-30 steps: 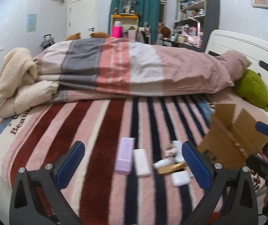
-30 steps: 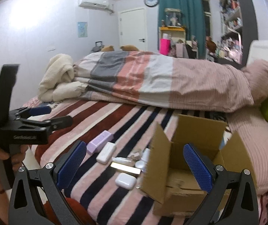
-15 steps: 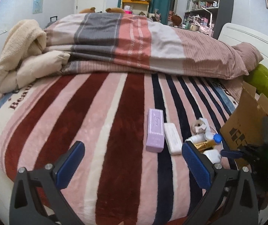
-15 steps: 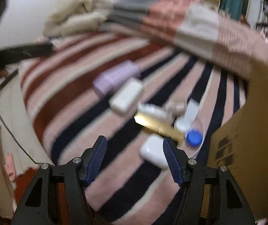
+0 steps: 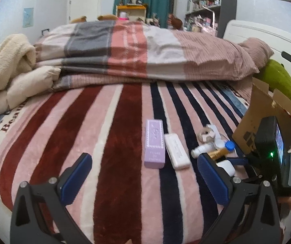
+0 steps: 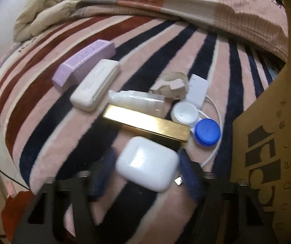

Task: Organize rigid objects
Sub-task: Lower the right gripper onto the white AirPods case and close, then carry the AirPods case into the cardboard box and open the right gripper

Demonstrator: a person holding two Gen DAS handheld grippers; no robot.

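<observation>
A white earbud case [image 6: 147,162] lies on the striped blanket [image 6: 49,109]. My right gripper [image 6: 146,168] is closing around it, and its blue pads [image 6: 188,174] sit against both sides. Just behind lie a gold box [image 6: 147,125], a clear bottle [image 6: 137,100], a white-and-blue lens case [image 6: 196,124], a tape roll [image 6: 172,85] and a white charger [image 6: 197,87]. Further left are a white long case [image 6: 95,83] and a purple box [image 5: 154,142]. My left gripper [image 5: 143,162] hangs open and empty above the blanket, near the purple box.
An open cardboard box [image 5: 267,109] stands at the right, close to the pile. A folded duvet [image 5: 145,50] and cream blanket [image 5: 13,71] fill the far side of the bed. A green plush [image 5: 277,79] lies by the headboard. The bed's near edge runs just below the grippers.
My right gripper dropped and tipped down from in front of the cardboard box to the earbud case, its jaws narrowing around it. The left gripper sank a little closer to the blanket.
</observation>
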